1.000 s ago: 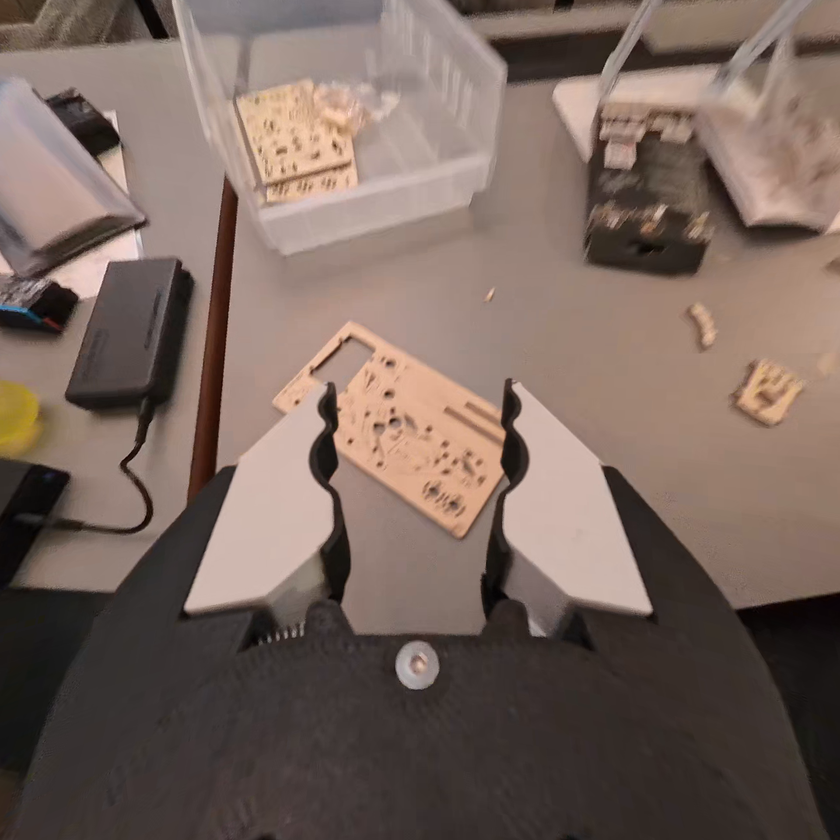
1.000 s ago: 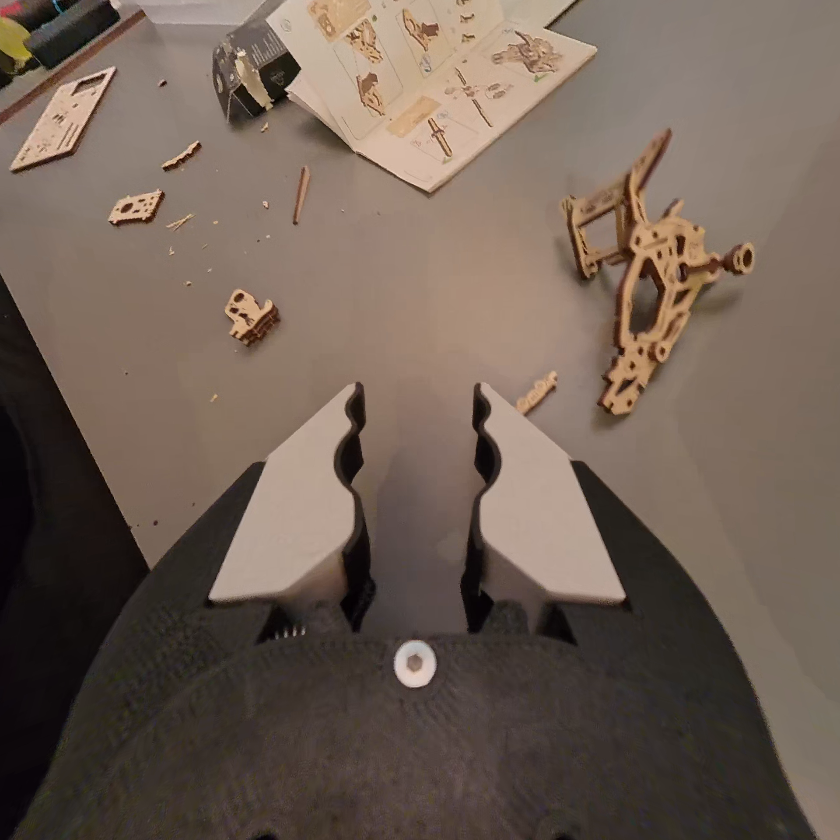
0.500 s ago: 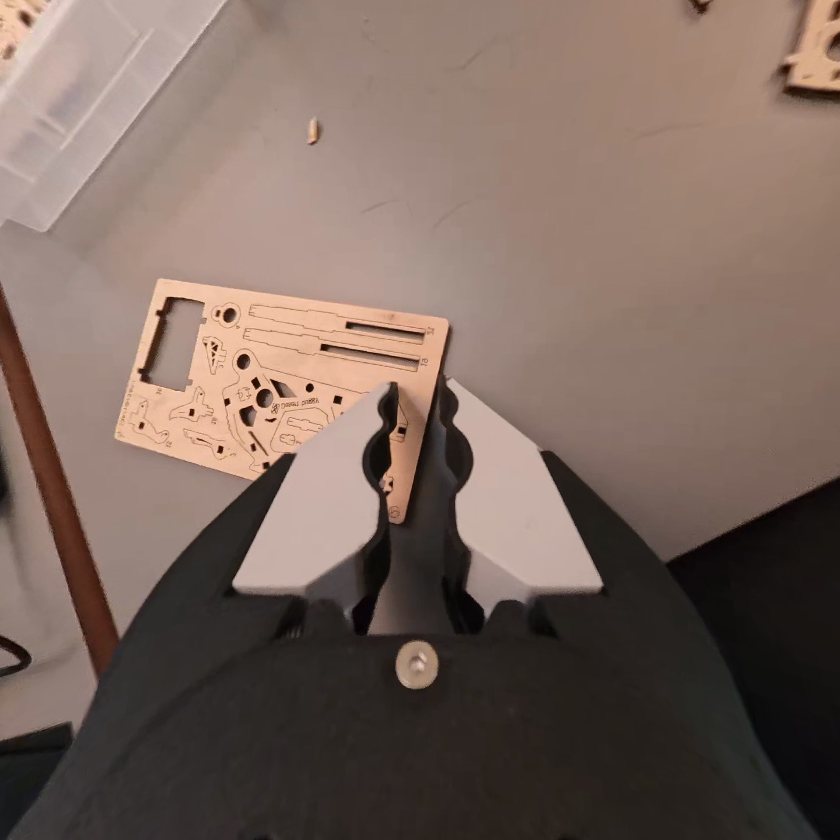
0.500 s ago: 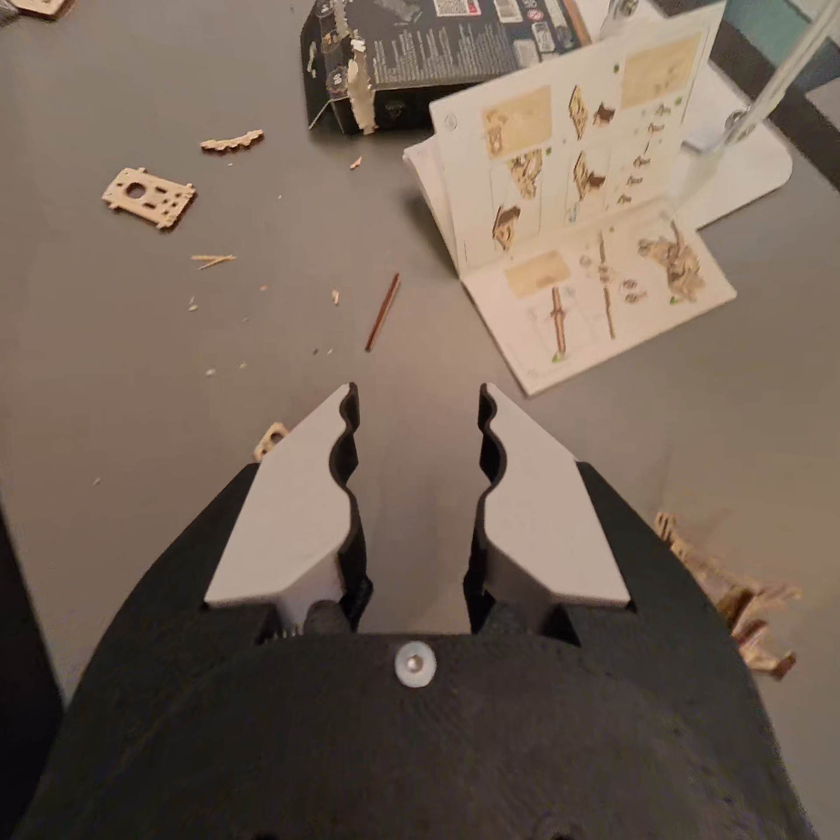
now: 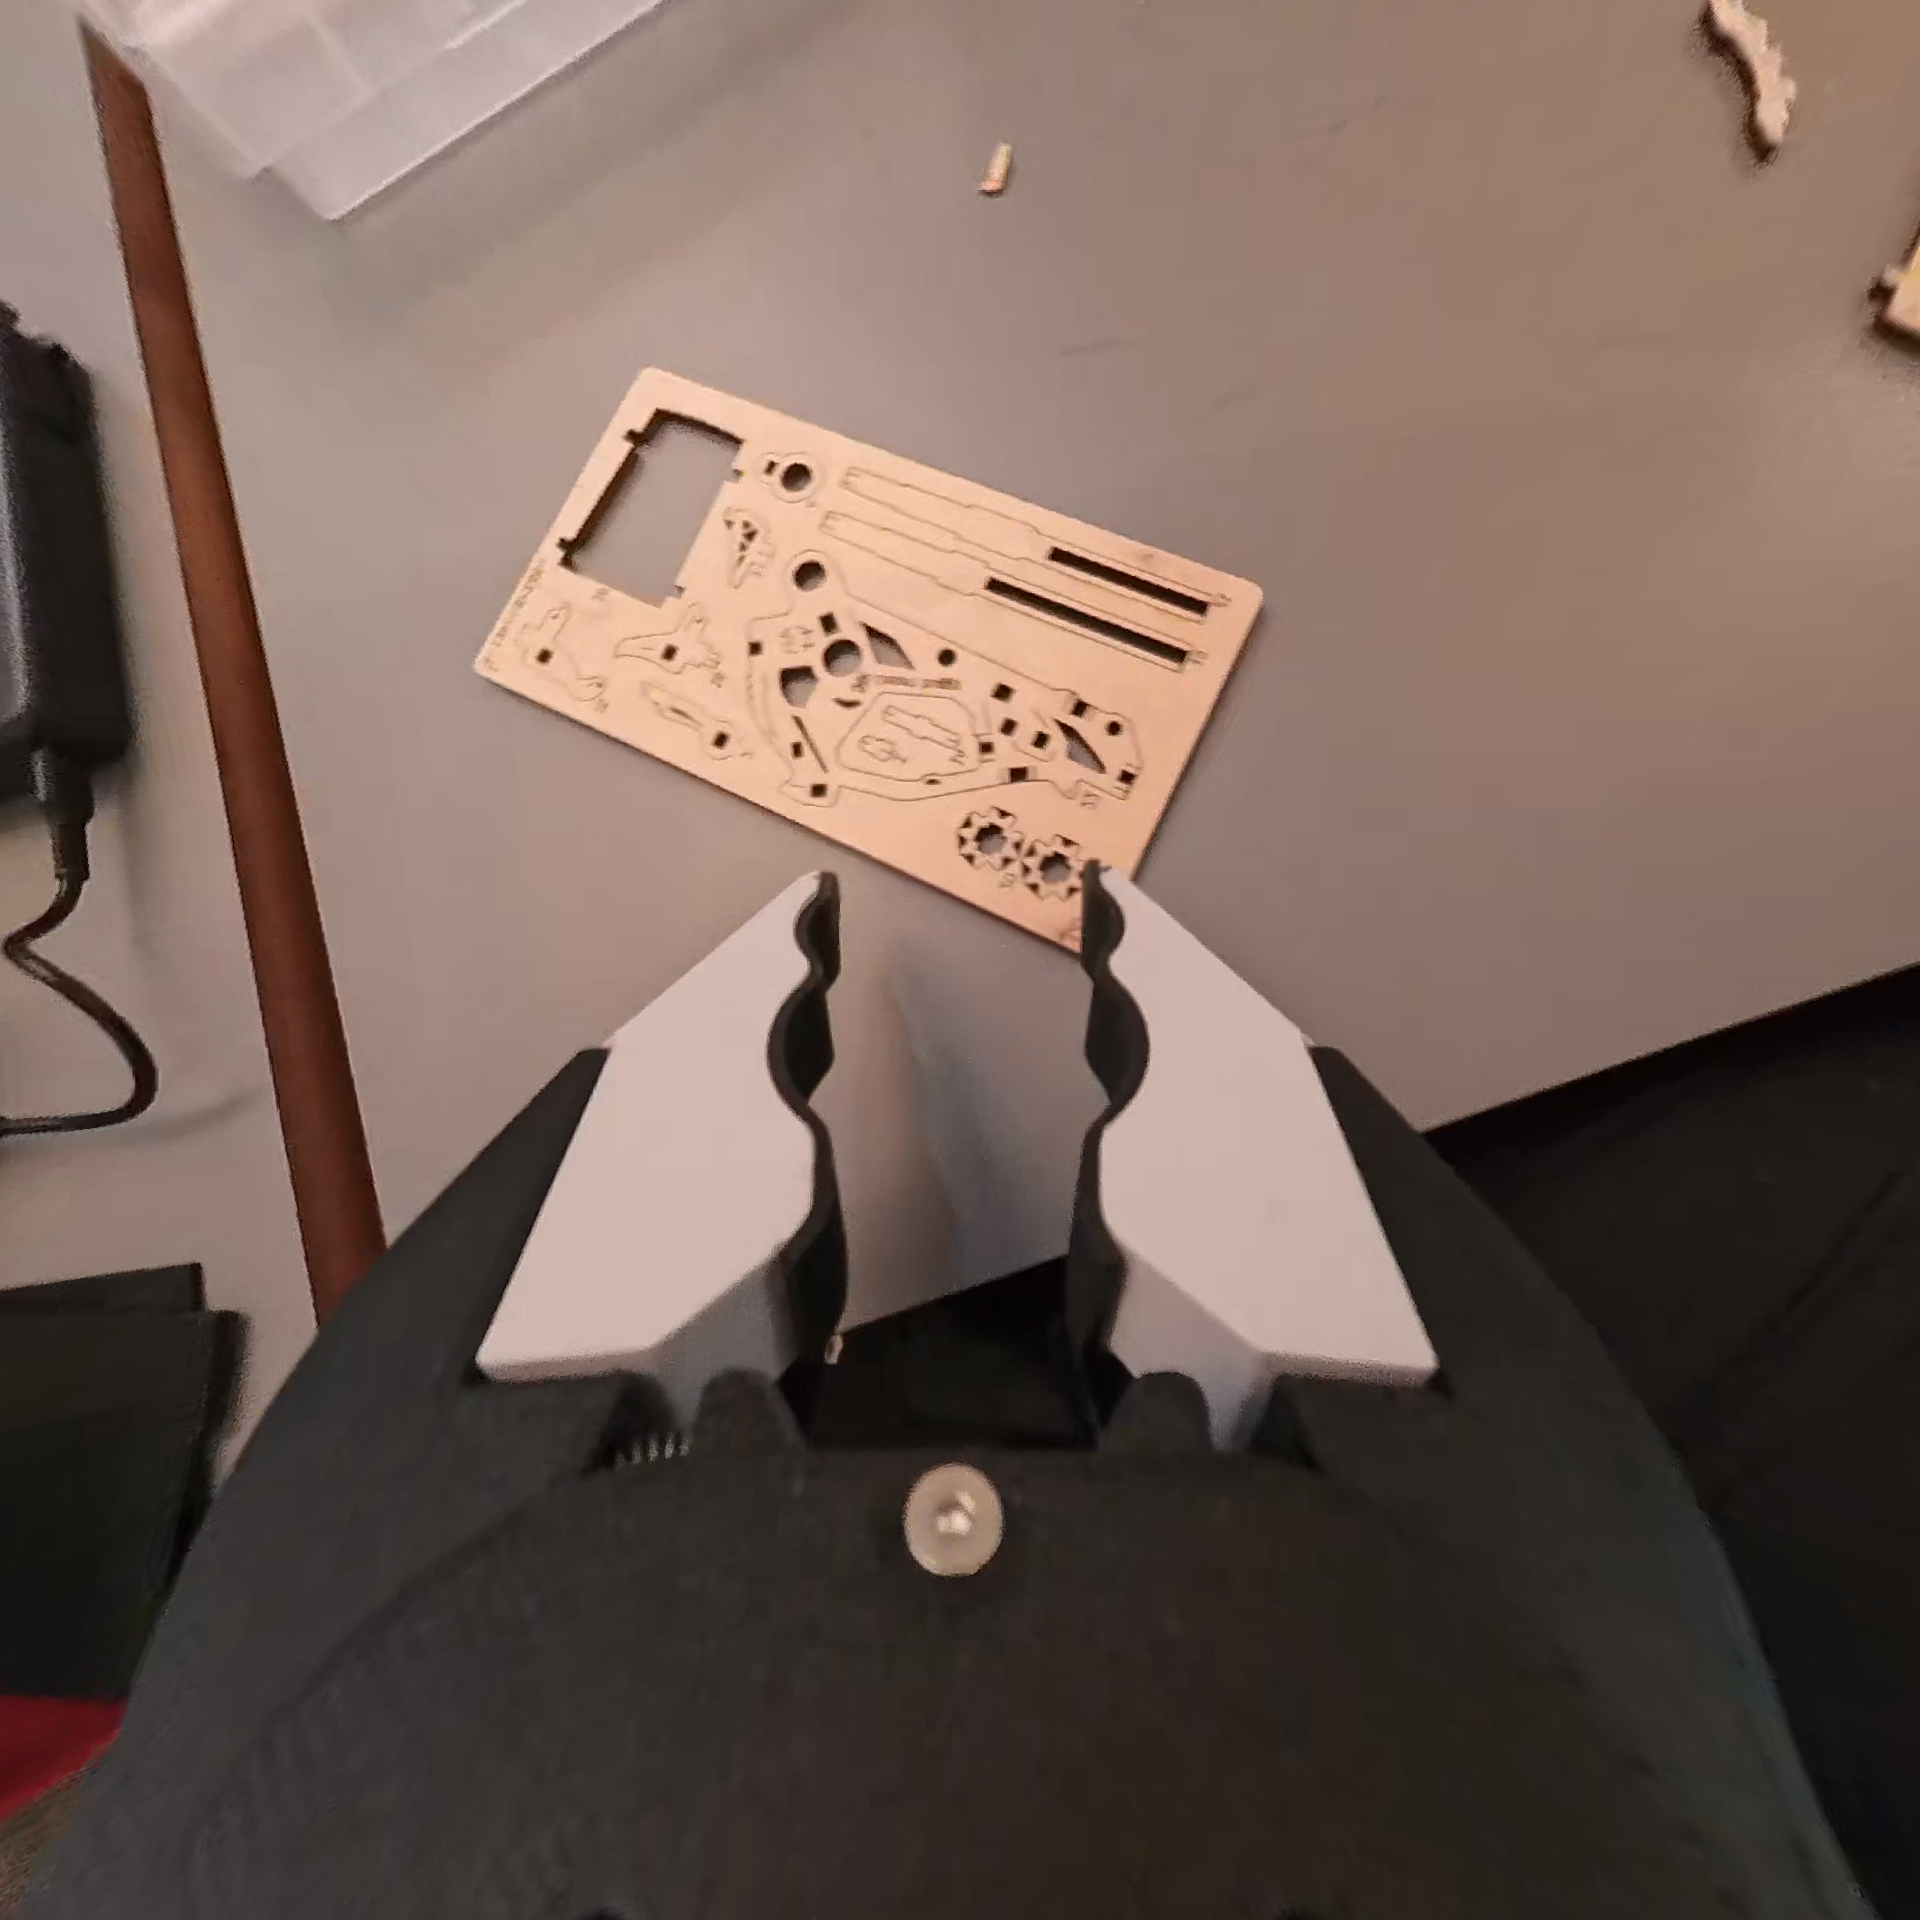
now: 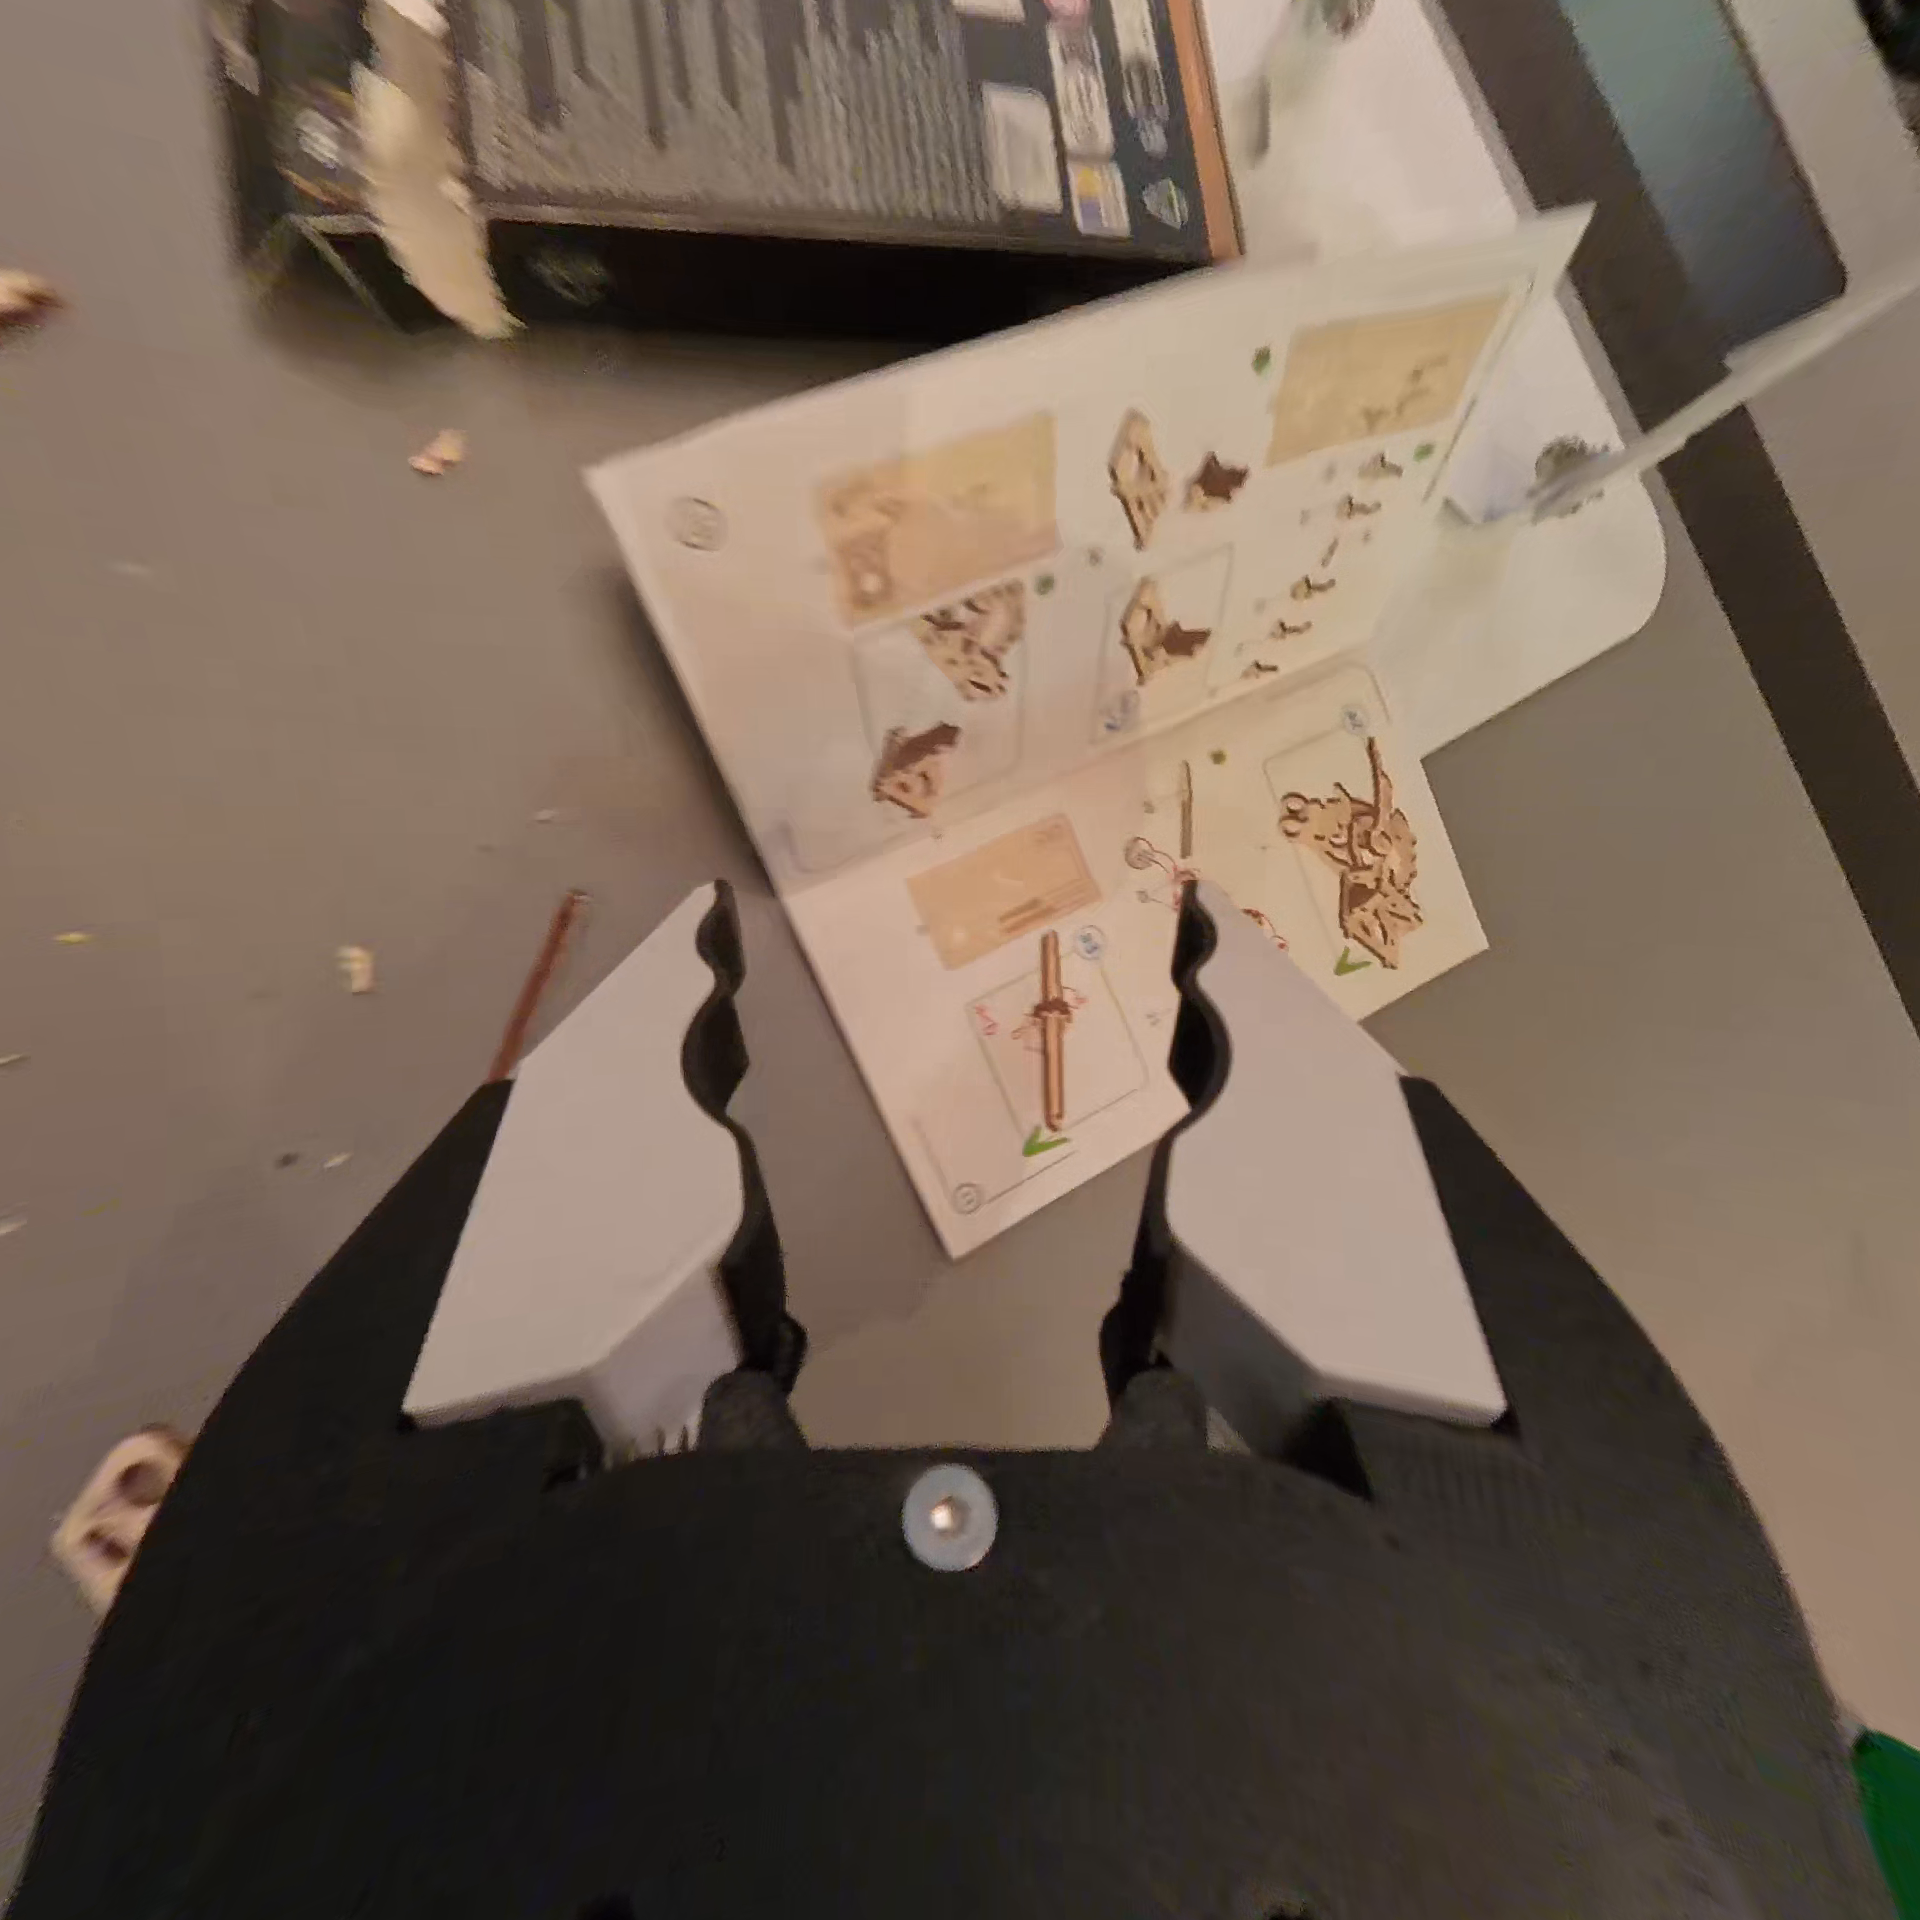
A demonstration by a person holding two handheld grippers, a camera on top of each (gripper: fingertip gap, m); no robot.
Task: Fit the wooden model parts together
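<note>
Left wrist view: the left gripper [image 5: 956, 883], black-bodied with two pale grey wedge fingers [image 5: 707, 1122], has its jaws moderately wide apart with nothing between them. Just past the tips lies a flat, pale, laser-cut rectangular wooden parts sheet [image 5: 883, 634] on the grey tabletop [image 5: 1455, 520]; its near right corner is hidden behind the right fingertip, and whether the tip touches it cannot be told. Several shapes are already punched out of the sheet, leaving dark openings. Farther off are a tiny wooden chip [image 5: 995, 166], a small wavy wooden piece [image 5: 1756, 78] and, cut off at the right edge, another pale wooden part [image 5: 1901, 281]. A clear plastic bin [image 5: 343, 94] is cropped at the top. A dark brown strip [image 5: 208, 623] separates this tabletop from a neighbouring surface bearing a blurred black device with a cable [image 5: 52, 623].

Right wrist view: the right gripper [image 6: 956, 904], of the same build, has its jaws wide apart and empty, above an open white instruction booklet [image 6: 1039, 727] with printed assembly drawings. A thin brown wooden stick [image 6: 540, 977] lies just left of the left finger, partly hidden by it. Beyond are a blurred black cardboard box [image 6: 779, 125] and scattered wooden crumbs [image 6: 436, 452]. A pale wooden piece [image 6: 114, 1496] is half hidden by the gripper body at lower left. A white base plate [image 6: 1558, 582] and a clear bar are cropped at right.
</note>
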